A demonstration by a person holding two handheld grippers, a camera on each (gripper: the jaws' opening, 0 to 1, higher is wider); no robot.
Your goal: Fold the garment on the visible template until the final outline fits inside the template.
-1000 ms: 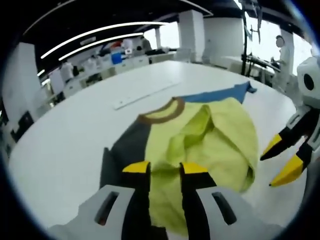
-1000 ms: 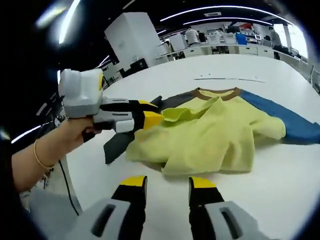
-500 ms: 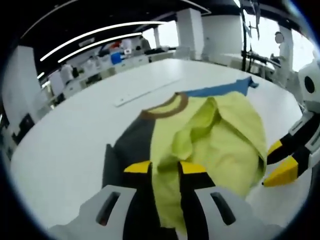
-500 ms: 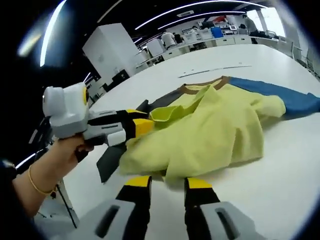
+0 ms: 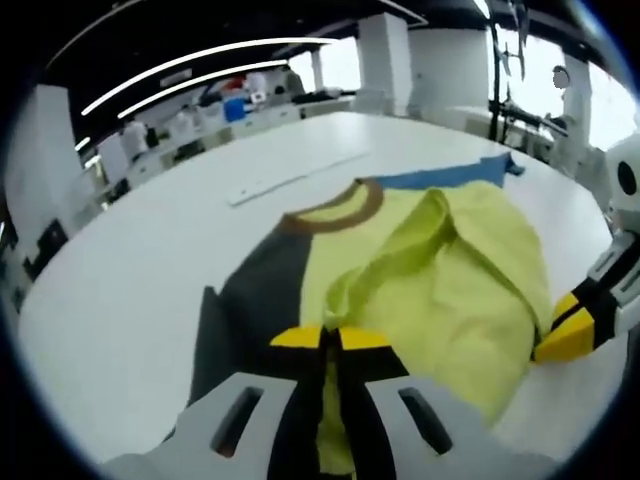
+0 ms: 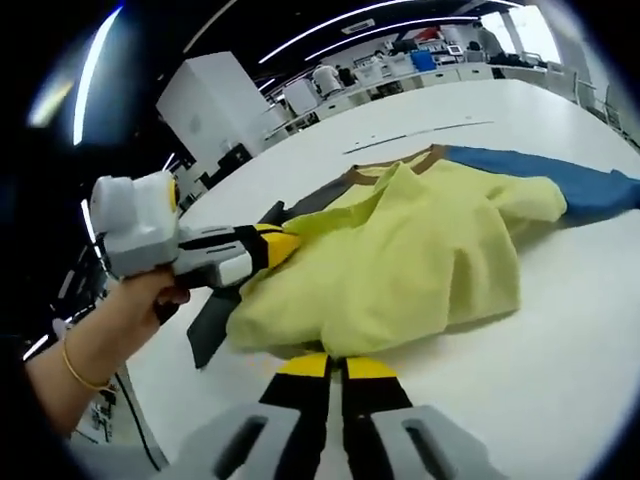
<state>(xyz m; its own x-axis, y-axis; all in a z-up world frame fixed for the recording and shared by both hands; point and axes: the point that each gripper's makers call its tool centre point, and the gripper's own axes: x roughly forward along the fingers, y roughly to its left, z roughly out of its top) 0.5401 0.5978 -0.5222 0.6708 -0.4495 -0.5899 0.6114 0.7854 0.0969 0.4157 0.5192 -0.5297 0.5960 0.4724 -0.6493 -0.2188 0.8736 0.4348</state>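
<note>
A yellow shirt (image 5: 450, 270) (image 6: 400, 265) with a brown collar (image 5: 340, 210), a dark grey sleeve (image 5: 250, 300) and a blue sleeve (image 5: 450, 178) lies rumpled on the white table (image 5: 150, 260). My left gripper (image 5: 332, 338) is shut on a fold of the yellow cloth near the grey sleeve; in the right gripper view it (image 6: 290, 240) comes in from the left, held by a hand. My right gripper (image 6: 335, 367) is shut on the shirt's near yellow hem; its yellow tip (image 5: 565, 335) shows at the right edge of the left gripper view.
A thin line mark (image 5: 290, 180) (image 6: 420, 135) runs across the table beyond the collar. Benches, boxes and people (image 6: 400, 60) stand far behind. The person's hand with a gold bracelet (image 6: 85, 365) is at the table's left edge.
Both grippers went from open to shut on the yellow cloth. The right gripper came forward onto the shirt's hem; the left closed on the fold in front of it.
</note>
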